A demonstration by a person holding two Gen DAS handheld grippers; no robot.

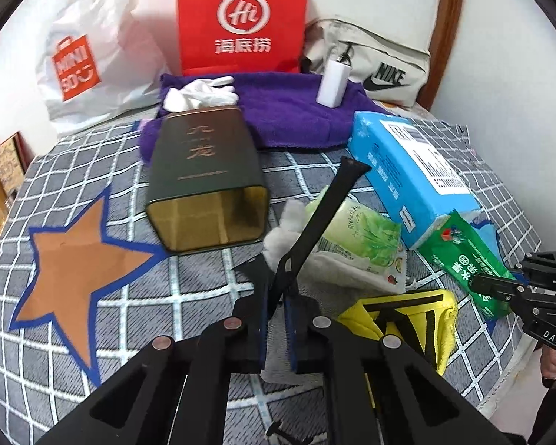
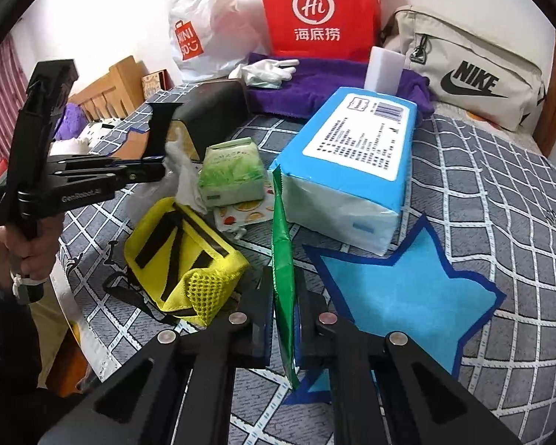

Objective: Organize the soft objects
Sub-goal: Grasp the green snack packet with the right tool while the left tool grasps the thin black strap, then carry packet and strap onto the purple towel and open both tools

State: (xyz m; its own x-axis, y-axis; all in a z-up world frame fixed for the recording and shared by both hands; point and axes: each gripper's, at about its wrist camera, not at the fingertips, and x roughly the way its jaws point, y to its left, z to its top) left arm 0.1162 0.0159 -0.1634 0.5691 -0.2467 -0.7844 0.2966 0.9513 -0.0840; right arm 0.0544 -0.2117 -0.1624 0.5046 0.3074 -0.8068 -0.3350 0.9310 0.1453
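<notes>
My left gripper is clamped on a black strap. The strap's long axis runs from the pads up and away toward the right in the left wrist view, with its squared free end lifted clear over the bedspread, between the dark tin and the blue tissue pack. A bit of white tissue sits at the same pads; whether it is pinched with the strap I cannot tell, as the fingers hide the contact.

My right gripper is closed on a green packet. The packet stands on edge, its long axis running away from the pads toward the blue tissue pack, whose near end its far tip touches or just overlaps.

In the right wrist view my left hand grips the tool's handle low at the picture's left edge, the tool pointing across toward the dark tin and the strap standing upright from its tip. Both tools are pitched downward at the bed.

A small green tissue pack lies on a fruit-printed pouch between the two grippers. A yellow pouch lies near me, just beside the green packet. At the back, a purple towel carries a white glove and a white block.
</notes>
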